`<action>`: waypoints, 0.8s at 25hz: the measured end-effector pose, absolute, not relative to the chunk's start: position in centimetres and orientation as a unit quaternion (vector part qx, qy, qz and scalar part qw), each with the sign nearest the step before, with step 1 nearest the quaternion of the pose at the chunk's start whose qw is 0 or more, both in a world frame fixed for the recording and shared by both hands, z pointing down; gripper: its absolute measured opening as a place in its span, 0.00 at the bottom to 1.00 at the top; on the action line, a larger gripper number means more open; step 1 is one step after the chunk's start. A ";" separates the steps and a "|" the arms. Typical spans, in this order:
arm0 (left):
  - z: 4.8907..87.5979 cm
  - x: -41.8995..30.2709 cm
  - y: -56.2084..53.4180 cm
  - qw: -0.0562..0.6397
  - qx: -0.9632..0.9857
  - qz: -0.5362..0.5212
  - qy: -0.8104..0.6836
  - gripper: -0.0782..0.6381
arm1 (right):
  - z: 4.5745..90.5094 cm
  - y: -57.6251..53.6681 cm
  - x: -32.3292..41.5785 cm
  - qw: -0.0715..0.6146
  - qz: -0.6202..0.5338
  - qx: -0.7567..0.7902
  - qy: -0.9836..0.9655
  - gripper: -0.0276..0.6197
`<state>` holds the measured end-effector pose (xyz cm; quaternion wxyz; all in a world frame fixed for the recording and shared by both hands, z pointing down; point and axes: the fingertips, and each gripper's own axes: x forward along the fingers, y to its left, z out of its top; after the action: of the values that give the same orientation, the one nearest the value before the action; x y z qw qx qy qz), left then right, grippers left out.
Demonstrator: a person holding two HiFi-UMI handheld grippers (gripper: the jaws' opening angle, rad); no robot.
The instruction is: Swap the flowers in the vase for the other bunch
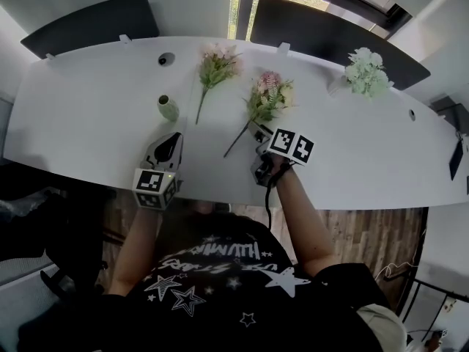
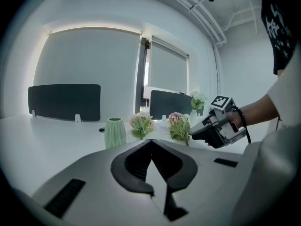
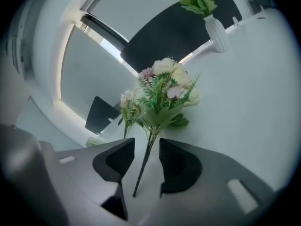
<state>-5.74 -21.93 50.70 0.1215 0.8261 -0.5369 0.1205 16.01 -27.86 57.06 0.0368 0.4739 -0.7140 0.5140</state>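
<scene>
The small green ribbed vase (image 1: 168, 108) stands empty on the white table (image 1: 88, 101). One pink-and-white bunch (image 1: 217, 66) lies flat behind it. A second bunch (image 1: 268, 95) lies to its right, stem pointing at me. My right gripper (image 1: 258, 132) is open and straddles that stem low down; in the right gripper view the thin stem (image 3: 143, 164) runs between the pads without touching either. My left gripper (image 1: 174, 136) is shut and empty, just in front of the vase (image 2: 115, 132), pointing towards it.
A white vase with pale green flowers (image 1: 366, 72) stands at the far right of the table. Two dark screens (image 1: 95, 20) rise behind the table's far edge. A round cable port (image 1: 166, 59) sits behind the green vase.
</scene>
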 end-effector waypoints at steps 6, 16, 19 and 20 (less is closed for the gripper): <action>50.5 -6.7 -21.8 0.123 0.819 0.123 -0.547 0.12 | 58.6 -29.9 15.9 0.022 0.548 0.479 -0.686 0.31; 50.6 -8.8 -21.9 0.130 0.814 0.124 -0.552 0.12 | 60.5 -31.5 15.0 0.036 0.566 0.499 -0.655 0.18; 50.7 -9.7 -22.1 0.133 0.815 0.132 -0.549 0.12 | 60.0 -31.6 14.7 0.022 0.565 0.503 -0.654 0.14; 50.7 -10.0 -22.2 0.133 0.815 0.132 -0.548 0.12 | 59.7 -31.6 14.6 0.016 0.564 0.503 -0.655 0.14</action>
<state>-10.02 -22.22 50.75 0.1330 0.8155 -0.5475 0.1323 14.57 -31.64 59.75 0.0158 0.5029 -0.6551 0.5637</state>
